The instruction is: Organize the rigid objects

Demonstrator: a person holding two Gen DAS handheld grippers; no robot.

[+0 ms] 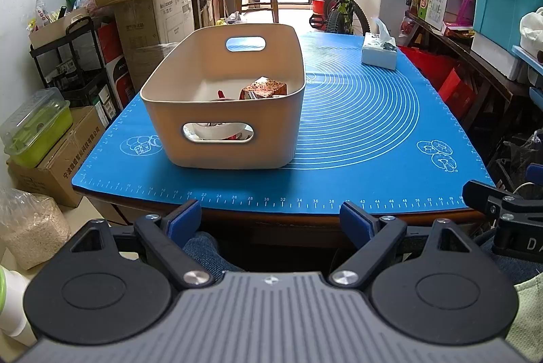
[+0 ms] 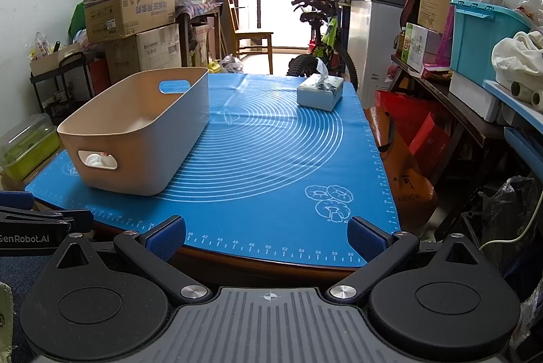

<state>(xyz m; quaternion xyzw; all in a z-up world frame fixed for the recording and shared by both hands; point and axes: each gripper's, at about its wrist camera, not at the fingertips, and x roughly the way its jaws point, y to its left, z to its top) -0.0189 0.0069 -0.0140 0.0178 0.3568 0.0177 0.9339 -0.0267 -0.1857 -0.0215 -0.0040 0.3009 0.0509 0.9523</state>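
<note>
From the left wrist I see my left gripper (image 1: 269, 218) spread wide and empty, held back off the table's near edge. The beige bin (image 1: 222, 98) sits on the blue mat (image 1: 356, 125), with a brown patterned block (image 1: 264, 88) and other small items inside.

From the right wrist, my right gripper (image 2: 266, 239) is likewise spread, holding nothing. Only a tissue box (image 2: 320, 91) remains on the mat, so I judge sorting nearly finished; next I'd confirm nothing rigid is left outside.

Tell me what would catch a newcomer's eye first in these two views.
The bright blue mat covering the table stands out most, with the beige bin on its left side holding a few items. A tissue box sits at the far right, and both grippers, left and right, hang open off the near edge.
</note>
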